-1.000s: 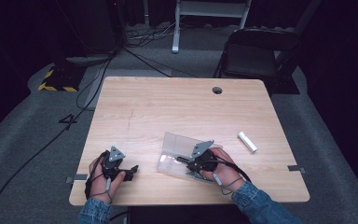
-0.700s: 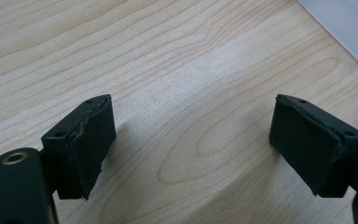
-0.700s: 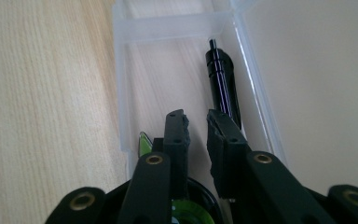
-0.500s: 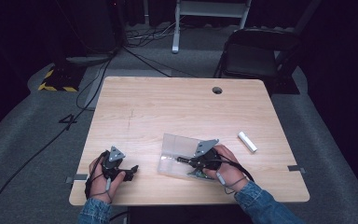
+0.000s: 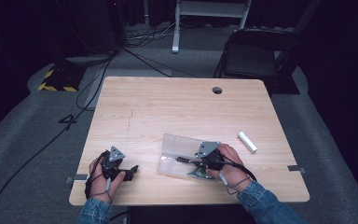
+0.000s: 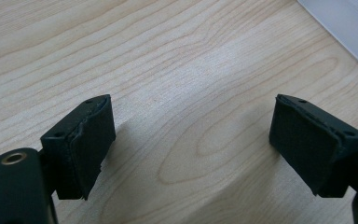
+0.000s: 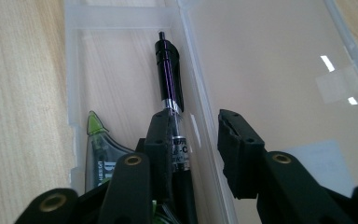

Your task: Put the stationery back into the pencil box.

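**Operator:** Report the state of both tools and the position of the work item.

**Inspector:** The right gripper (image 7: 196, 140) is over the clear plastic case (image 5: 177, 144), which lies open on the table (image 5: 168, 107) at about 5 o'clock from the table's centre. Its jaws stand parted, with a visible gap between them. The black pen (image 7: 170, 79) lies in the case's tray beside the centre ridge; one jaw rests against its barrel, the other is clear of it on the lid side. A green correction-tape dispenser (image 7: 100, 154) sits in the same tray, at 9 o'clock from the pen in the right gripper view. The left gripper (image 6: 196, 144) is spread wide over bare wood near the table's 7 o'clock corner, holding nothing.

**Operator:** Failure risks from this position?

**Inspector:** Probably three. First, closing now would likely trap the ridge between the jaws along with the pen, so the case lifts or skids. Second, the case is unrestrained, because the left gripper is well apart from it; any sideways push may slide it. Third, the smooth, round barrel may roll out of a shallow pinch against the dispenser.

**Operator:** Other items?

**Inspector:** A white cylinder (image 5: 247, 141) lies at 3 o'clock from the case, apart from it.
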Demonstrator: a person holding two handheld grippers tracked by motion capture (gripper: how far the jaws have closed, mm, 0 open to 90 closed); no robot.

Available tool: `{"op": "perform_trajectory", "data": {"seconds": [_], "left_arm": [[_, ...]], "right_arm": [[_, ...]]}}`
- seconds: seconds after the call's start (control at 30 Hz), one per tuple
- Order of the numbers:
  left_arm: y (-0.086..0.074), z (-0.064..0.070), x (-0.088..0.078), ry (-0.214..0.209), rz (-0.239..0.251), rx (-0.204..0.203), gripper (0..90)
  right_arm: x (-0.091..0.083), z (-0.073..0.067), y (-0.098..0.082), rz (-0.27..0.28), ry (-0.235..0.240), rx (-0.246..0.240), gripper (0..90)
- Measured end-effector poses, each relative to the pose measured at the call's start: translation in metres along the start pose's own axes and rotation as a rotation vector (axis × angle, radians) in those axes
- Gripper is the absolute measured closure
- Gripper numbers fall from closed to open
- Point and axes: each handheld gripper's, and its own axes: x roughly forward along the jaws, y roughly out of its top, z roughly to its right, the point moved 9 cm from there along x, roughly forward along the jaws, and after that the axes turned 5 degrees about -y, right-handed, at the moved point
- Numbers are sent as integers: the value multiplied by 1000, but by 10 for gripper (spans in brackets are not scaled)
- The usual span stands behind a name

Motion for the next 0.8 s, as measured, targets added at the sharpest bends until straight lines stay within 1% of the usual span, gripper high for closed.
{"op": "perform_trajectory", "data": {"seconds": [0.4, 0.53, 0.57, 0.6, 0.63, 0.67, 0.7, 0.73, 0.77, 0.8], "left_arm": [[0, 0, 0, 0, 0, 0, 148], [0, 0, 0, 0, 0, 0, 148], [0, 0, 0, 1, 0, 0, 147], [0, 0, 0, 0, 0, 0, 147], [0, 0, 0, 0, 0, 0, 148], [0, 0, 0, 1, 0, 0, 148], [0, 0, 0, -1, 0, 0, 147], [0, 0, 0, 0, 0, 0, 147], [0, 0, 0, 0, -1, 0, 147], [0, 0, 0, -1, -1, 0, 147]], "right_arm": [[3, 0, 0, 7, -3, -3, 617], [3, -1, 1, 13, -6, 10, 599], [2, -2, 2, 21, 2, 21, 600], [1, -3, 4, 41, 17, 44, 618], [1, -3, 4, 41, 17, 44, 618], [0, -4, 5, 48, 32, 57, 663], [-1, -5, 5, 45, 51, 55, 685], [-2, -8, 5, 45, 69, 64, 687], [-1, -10, 5, 39, 80, 57, 688], [0, -11, 4, 31, 80, 50, 685]]}}
